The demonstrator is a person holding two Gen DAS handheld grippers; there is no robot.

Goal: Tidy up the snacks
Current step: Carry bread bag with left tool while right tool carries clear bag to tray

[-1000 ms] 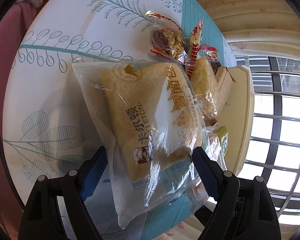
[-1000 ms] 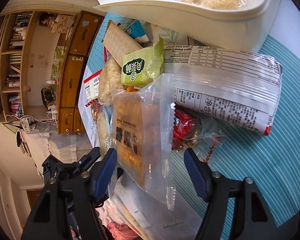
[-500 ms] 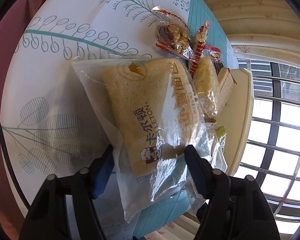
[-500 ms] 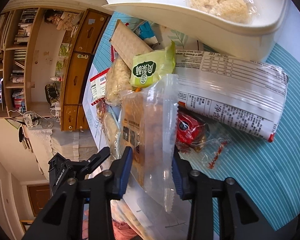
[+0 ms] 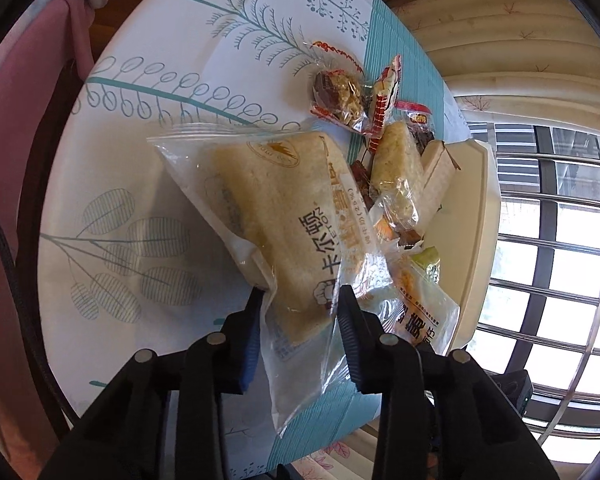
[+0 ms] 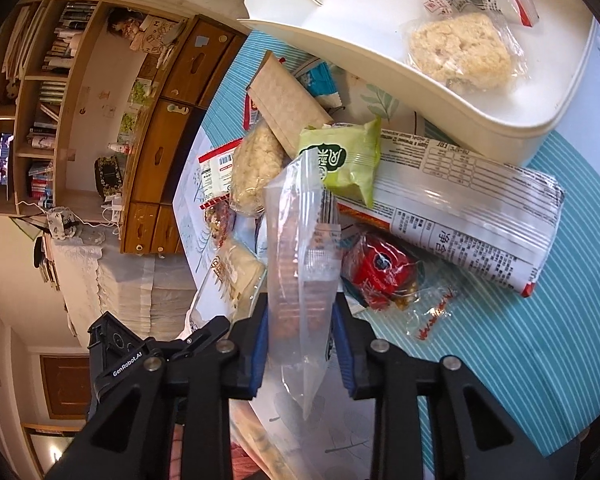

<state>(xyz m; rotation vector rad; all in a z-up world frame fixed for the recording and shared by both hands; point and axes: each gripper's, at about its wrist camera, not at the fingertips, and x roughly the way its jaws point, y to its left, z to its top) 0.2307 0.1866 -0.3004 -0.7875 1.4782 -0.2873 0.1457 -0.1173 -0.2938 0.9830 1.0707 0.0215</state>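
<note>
Left hand-held gripper point(image 5: 300, 300) pinches bread bag point(image 5: 284, 216); bag runs long toward 11 o'clock. White bin point(image 5: 476, 216) at 2 o'clock, close. Right hand-held gripper point(image 6: 300, 308) pinches clear snack bag point(image 6: 300, 248).

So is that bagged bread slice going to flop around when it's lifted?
Probably somewhat. The bread packet sits in loose, crinkly clear film, gripped at one end by the left gripper, so the far end may sag. It looks light and squashable; the glossy film could slip.
</note>
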